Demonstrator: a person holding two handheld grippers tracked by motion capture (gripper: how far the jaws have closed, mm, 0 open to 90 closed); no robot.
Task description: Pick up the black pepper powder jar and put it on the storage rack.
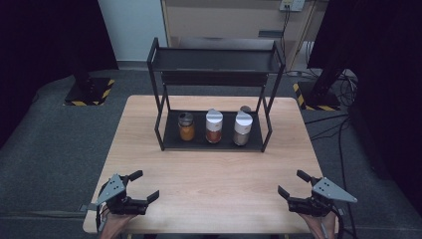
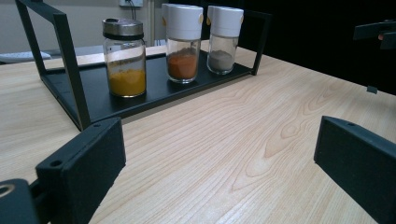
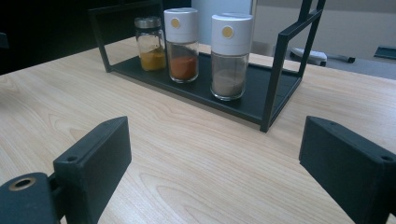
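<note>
Black rack (image 1: 214, 142) at the far middle of the wooden surface (image 1: 214, 179) held three spice jars (image 1: 214, 127) upright, while the left gripper (image 1: 140, 185) and right gripper (image 1: 293, 183) rested near, jaws apart and empty, so either should approach level, squarely between the posts.

A pale wooden table (image 1: 209, 174) stood on a grey carpet (image 1: 54, 144). Behind it was a beige cabinet (image 1: 219, 20), with a white panel (image 1: 130, 30) to its left and a wall socket (image 1: 291, 5) above its right end. Black curtains (image 1: 40, 40) hung on both sides. Two stand bases edged with yellow-and-black tape rested on the carpet, one at the left (image 1: 89, 92) and one at the right (image 1: 318, 95). Dark cables (image 1: 343, 124) trailed over the carpet near the right base.
</note>
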